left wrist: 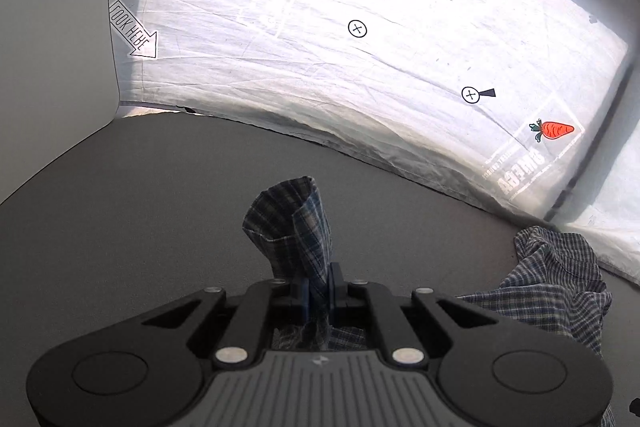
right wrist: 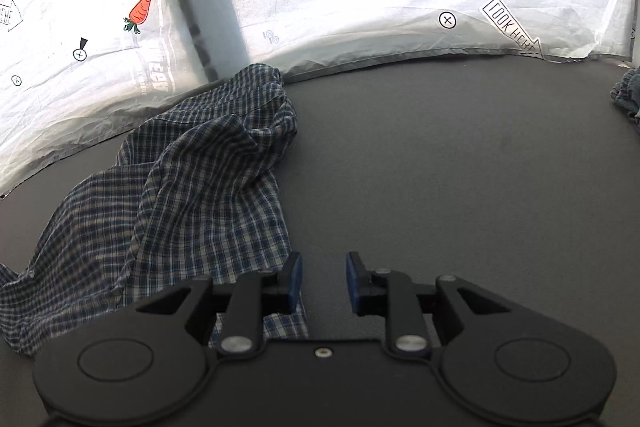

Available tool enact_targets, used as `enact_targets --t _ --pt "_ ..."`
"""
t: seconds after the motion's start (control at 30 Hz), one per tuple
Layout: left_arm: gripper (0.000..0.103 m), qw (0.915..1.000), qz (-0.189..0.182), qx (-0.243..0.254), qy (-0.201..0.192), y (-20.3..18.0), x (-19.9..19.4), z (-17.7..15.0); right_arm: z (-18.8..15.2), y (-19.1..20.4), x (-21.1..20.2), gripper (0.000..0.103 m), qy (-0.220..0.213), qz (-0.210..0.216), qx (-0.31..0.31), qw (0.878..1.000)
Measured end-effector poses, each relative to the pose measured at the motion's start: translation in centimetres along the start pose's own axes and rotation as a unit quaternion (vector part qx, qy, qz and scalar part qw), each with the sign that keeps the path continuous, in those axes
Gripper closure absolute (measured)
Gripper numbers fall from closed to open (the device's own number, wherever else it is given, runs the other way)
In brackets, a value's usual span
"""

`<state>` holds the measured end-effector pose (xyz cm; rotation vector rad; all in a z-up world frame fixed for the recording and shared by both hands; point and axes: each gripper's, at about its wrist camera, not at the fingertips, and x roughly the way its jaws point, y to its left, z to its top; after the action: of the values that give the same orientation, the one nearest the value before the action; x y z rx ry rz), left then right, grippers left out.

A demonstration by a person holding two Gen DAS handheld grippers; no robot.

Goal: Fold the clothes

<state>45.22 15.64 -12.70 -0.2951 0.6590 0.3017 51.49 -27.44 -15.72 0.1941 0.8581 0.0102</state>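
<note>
A blue and white checked shirt (right wrist: 200, 187) lies crumpled on the dark grey table (right wrist: 460, 167), left of centre in the right wrist view. My right gripper (right wrist: 324, 279) stands open just off the shirt's right edge, with only bare table between its blue pads. In the left wrist view my left gripper (left wrist: 319, 285) is shut on a bunched corner of the shirt (left wrist: 292, 223), which sticks up in front of the jaws. More of the same shirt (left wrist: 556, 291) trails at the lower right.
A white wrinkled sheet (left wrist: 360, 27) printed with carrots, arrows and cross marks rises behind the table's far edge. Another bluish piece of cloth (right wrist: 628, 95) lies at the table's far right edge. Bare grey tabletop (left wrist: 120, 207) spreads left of the held corner.
</note>
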Motion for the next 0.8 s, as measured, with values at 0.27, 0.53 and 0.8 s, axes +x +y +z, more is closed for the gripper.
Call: enact_targets --t 0.27,0.53,0.8 --pt "0.094 0.9774 -0.136 0.161 0.007 -10.6 -7.6 -6.7 -6.9 -3.0 -6.8 0.076 0.014 -0.001 0.024 1.000" --pt "0.094 0.9239 -0.222 0.305 0.064 -16.8 -12.8 -17.1 -10.5 -5.5 -11.6 0.075 0.019 -0.005 0.027 0.999" --pt "0.075 0.8992 -0.208 0.360 0.136 -17.4 -14.1 -22.9 -14.2 -7.1 -14.6 0.074 0.037 -0.005 0.026 0.999"
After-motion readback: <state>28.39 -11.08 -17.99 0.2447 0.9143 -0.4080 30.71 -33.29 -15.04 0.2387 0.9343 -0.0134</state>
